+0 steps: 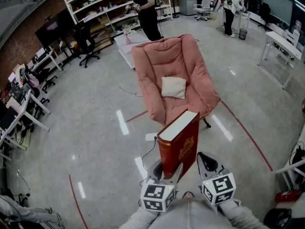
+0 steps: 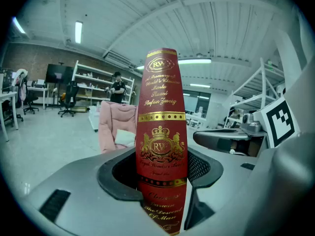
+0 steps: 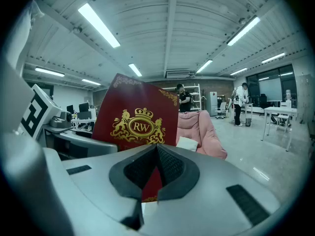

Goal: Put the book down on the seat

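The red book [image 1: 178,144] stands upright in the air, its lower spine pinched between the jaws of the left gripper [image 1: 166,170], short of the front edge of the pink armchair [image 1: 190,56]. The right gripper [image 1: 206,160], jaws pressed together, sits just beside the cover. Only the left gripper view shows the gold-lettered spine; only the head view shows the white page edges

**Clear run to the chair; cushion took the middle of the seat**

Bare grey floor [image 1: 95,128] lay open between the person and the pink armchair [image 1: 200,87] straight ahead. Only a small white box [image 1: 151,137] with a trailing cable sat on it, near the chair's front left. The seat [image 1: 183,106] was walled by the padded arms and tall back, so it was open from the front and above. A white cushion [image 1: 173,87] lay at its middle, with bare fabric in front. A low white table [image 1: 128,46] stood just behind the chair.
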The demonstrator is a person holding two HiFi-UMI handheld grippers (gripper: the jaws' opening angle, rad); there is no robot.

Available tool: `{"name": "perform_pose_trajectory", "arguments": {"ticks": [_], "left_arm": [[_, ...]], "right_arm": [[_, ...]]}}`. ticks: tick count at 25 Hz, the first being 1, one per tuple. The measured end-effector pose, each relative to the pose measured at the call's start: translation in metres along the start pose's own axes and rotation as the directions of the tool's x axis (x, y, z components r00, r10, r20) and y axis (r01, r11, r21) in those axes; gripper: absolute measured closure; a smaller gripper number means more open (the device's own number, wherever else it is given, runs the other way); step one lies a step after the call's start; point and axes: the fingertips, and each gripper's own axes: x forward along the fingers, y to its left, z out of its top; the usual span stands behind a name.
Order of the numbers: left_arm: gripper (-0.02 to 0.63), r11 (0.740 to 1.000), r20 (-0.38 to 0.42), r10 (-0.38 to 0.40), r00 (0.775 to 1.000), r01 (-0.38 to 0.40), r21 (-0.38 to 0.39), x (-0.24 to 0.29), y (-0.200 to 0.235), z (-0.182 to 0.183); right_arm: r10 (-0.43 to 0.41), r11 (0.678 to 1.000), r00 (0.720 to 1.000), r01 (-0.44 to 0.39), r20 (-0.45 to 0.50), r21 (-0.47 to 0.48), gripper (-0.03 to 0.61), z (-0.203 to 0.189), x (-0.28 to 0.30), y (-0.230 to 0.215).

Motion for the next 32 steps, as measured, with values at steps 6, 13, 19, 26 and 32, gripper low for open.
{"name": "perform_pose_trajectory", "arguments": {"ticks": [6,13,19,26,32], "left_arm": [[0.359,1.0,-0.004,0.004,1.0,-0.004,-0.007,-0.001,-0.004,-0.003],[0.359,1.0,-0.007,0.004,1.0,-0.004,-0.01,-0.001,-0.013,-0.009],[0.359,1.0,0.002,0.011,1.0,-0.01,-0.017,0.0,-0.02,-0.01],[0.36,0.999,0.001,0.02,1.0,-0.02,-0.036,0.003,-0.029,-0.013],[0.36,0.999,-0.015,0.024,1.0,-0.024,-0.049,0.003,-0.033,-0.015]], "right_arm": [[0.004,1.0,1.0,-0.004,-0.009,0.0,0.574,-0.006,-0.007,0.0],[0.015,1.0,1.0,-0.015,-0.014,-0.01,0.574,-0.009,-0.015,-0.002],[0.047,0.999,0.999,-0.047,0.002,-0.017,0.573,-0.01,-0.022,-0.002],[0.068,0.998,0.998,-0.068,-0.014,-0.012,0.574,-0.017,-0.027,-0.004],[0.081,0.997,0.996,-0.081,-0.027,0.009,0.574,-0.022,-0.027,-0.004]]}}
